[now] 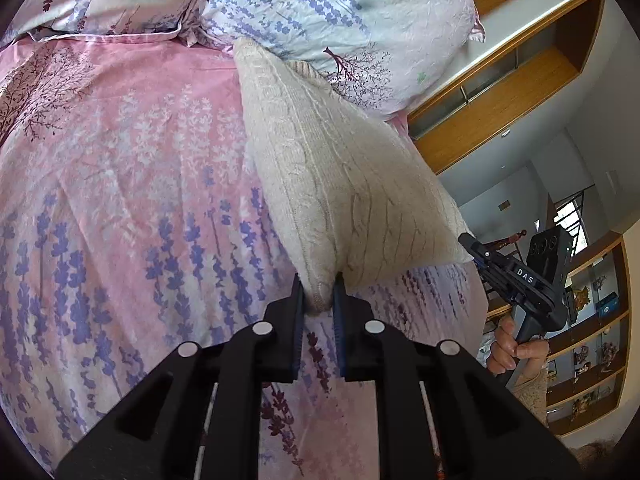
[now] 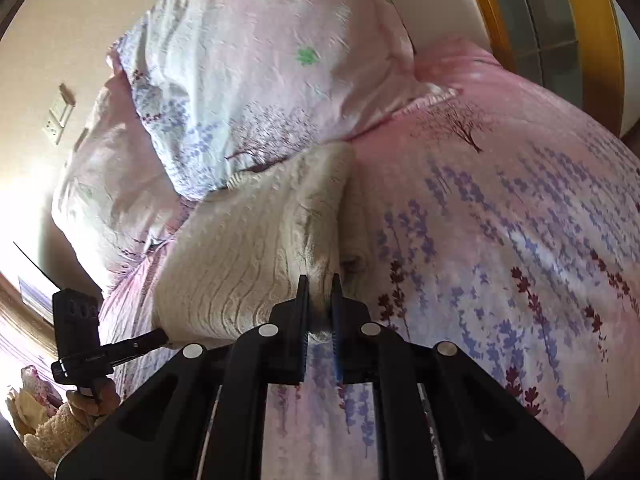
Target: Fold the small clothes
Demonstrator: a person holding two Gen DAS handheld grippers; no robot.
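Note:
A cream cable-knit sweater (image 1: 332, 168) is held stretched above the pink floral bed. My left gripper (image 1: 319, 292) is shut on one lower corner of it. My right gripper (image 2: 320, 292) is shut on the other corner of the same sweater (image 2: 256, 248). The sweater's far end rests against the pillows. In the left wrist view the right gripper (image 1: 472, 246) shows at the sweater's right edge, held by a hand. In the right wrist view the left gripper (image 2: 160, 336) shows at the sweater's lower left edge.
A pink bedspread (image 1: 120, 200) with purple lavender print covers the bed (image 2: 500, 220). Two floral pillows (image 1: 340, 12) lie at the head of the bed (image 2: 248, 80). Wooden shelving (image 1: 500, 80) stands beyond the bed's right side.

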